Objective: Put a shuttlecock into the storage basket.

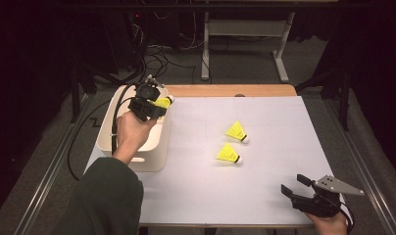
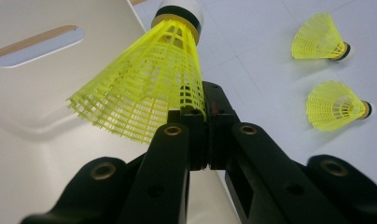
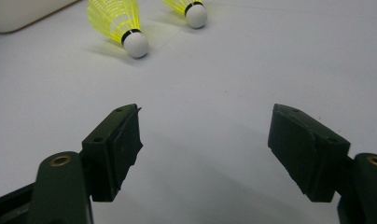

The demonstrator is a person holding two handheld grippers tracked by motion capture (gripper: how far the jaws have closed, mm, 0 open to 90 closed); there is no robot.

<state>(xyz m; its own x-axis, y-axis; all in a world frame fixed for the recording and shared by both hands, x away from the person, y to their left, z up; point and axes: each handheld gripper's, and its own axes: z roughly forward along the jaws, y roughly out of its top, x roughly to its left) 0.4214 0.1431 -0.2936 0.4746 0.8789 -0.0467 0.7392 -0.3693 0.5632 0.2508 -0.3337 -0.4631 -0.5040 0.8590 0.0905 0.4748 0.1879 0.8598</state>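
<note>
My left gripper (image 1: 154,105) hangs over the white bin (image 1: 108,128) at the table's left, shut on the skirt edge of a yellow shuttlecock (image 1: 163,102) (image 2: 149,79) whose white cork points away. Two more yellow shuttlecocks lie on the white tabletop near the middle, the farther one (image 1: 236,131) (image 2: 320,43) (image 3: 190,8) and the nearer one (image 1: 229,154) (image 2: 337,106) (image 3: 118,23). At the near right corner my right gripper (image 1: 294,183) (image 3: 205,140) rests low over the table, jaws wide open with nothing between them.
The bin's wall has a slot handle (image 2: 35,44). A wooden strip (image 1: 230,90) runs along the table's far edge. Beyond it stand table legs and cables on the dark floor. Metal rails flank the table on both sides.
</note>
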